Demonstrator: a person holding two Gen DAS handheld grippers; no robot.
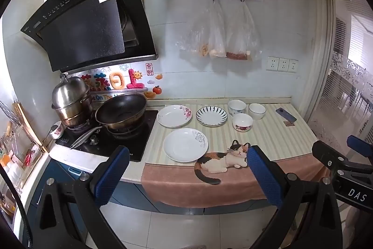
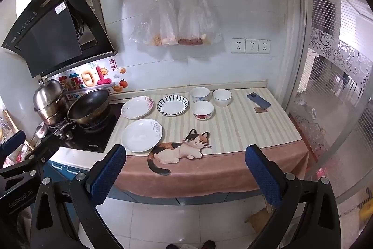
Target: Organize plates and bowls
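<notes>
Left gripper (image 1: pixel 186 169): textured blue pads spread apart, empty, short of the counter; three glossy round plates (image 1: pixel 185 144) and three bowls (image 1: pixel 242 121) on striped cloth (image 1: pixel 268 137). Right gripper (image 2: pixel 185 169): likewise parted, empty; the same crockery sits right of the black wok (image 2: pixel 89 107).

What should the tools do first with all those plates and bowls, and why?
Probably move the left tool forward to the nearest plate. Both tools are open and empty, short of the counter, and three plates and three bowls lie apart, unstacked. That plate sits closest to the edge, so it seems the easiest first pick.
</notes>
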